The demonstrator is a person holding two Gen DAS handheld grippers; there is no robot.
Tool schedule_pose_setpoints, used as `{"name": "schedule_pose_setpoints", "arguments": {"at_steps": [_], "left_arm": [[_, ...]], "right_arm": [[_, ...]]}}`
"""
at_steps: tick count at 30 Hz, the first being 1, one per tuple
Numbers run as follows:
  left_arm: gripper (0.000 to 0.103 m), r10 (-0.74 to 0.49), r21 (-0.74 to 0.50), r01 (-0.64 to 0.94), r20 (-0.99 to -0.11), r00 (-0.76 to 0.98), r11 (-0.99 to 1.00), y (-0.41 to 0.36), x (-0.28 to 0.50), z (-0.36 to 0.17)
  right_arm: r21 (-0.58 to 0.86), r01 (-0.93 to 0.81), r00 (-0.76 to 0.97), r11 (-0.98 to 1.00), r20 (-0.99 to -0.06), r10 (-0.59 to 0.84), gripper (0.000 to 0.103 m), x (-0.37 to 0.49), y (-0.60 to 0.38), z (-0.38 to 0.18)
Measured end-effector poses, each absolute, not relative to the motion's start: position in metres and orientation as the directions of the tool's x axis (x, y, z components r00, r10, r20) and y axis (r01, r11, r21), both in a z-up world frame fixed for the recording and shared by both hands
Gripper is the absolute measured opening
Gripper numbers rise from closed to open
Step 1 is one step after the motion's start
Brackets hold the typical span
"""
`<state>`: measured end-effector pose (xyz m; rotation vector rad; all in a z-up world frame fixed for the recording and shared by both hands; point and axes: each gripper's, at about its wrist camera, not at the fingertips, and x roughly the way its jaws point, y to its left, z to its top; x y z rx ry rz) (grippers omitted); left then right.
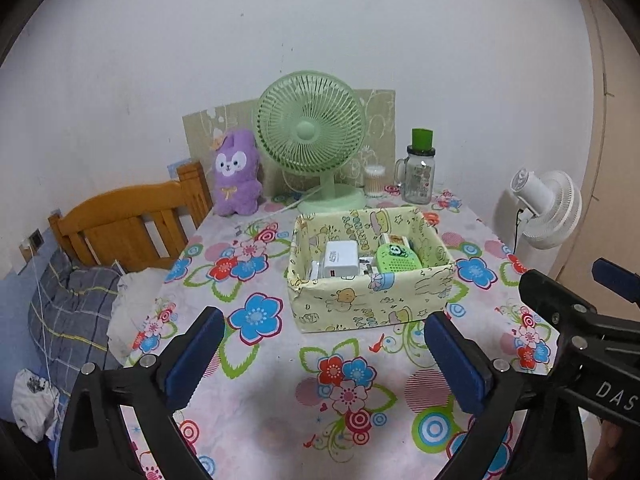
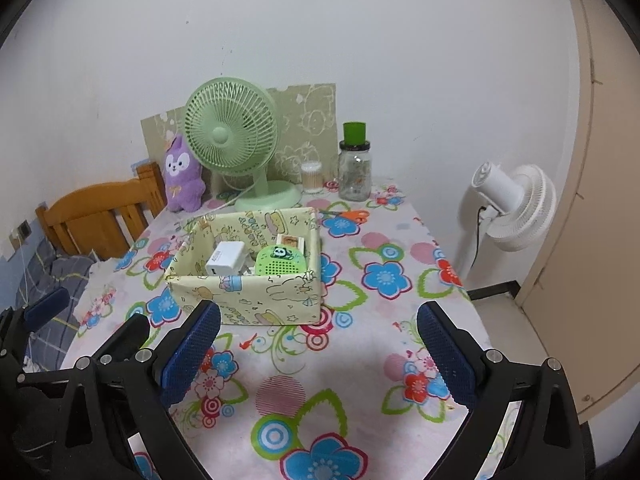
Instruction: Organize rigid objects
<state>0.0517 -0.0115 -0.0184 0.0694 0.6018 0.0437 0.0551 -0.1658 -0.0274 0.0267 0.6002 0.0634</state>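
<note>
Sitting inside the yellow fabric box (image 1: 362,300) on the tabletop (image 1: 280,392): white charger (image 1: 341,259), green panda case (image 1: 397,258), both hard, light, smooth plastic; pinch across flat sides. Left claw (image 1: 324,360) and right claw (image 2: 320,356): both spread wide, empty, near box front.

On the flowered table (image 1: 280,400): one yellow patterned box (image 1: 368,304) at centre, holding one white charger (image 1: 340,258), one green panda case (image 1: 398,260) and one small carton (image 1: 394,240). Toward 12 o'clock stand one green fan (image 1: 310,132), one purple plush rabbit (image 1: 236,172), one swab tub (image 1: 375,179) and one glass jar (image 1: 419,178). One white fan (image 1: 548,208) stands at 2 o'clock. Two grippers: left gripper (image 1: 320,360), right gripper (image 2: 320,360).
</note>
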Motion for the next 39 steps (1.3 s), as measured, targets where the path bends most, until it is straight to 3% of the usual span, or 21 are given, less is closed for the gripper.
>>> {"name": "schedule_pose_setpoints", "arguments": {"at_steps": [21, 39], "left_arm": [[0.103, 0.034, -0.012, -0.047, -0.525, 0.85, 0.999, 0.003, 0.018, -0.007], [0.103, 0.056, 0.004, -0.063, -0.51, 0.859, 0.998, -0.001, 0.022, 0.0]], "right_arm": [[-0.004, -0.003, 0.866, 1.0, -0.501, 0.0, 0.102, 0.017, -0.177, -0.016], [0.008, -0.042, 0.87, 0.999, -0.491, 0.041, 0.102, 0.028, -0.176, -0.014]]}}
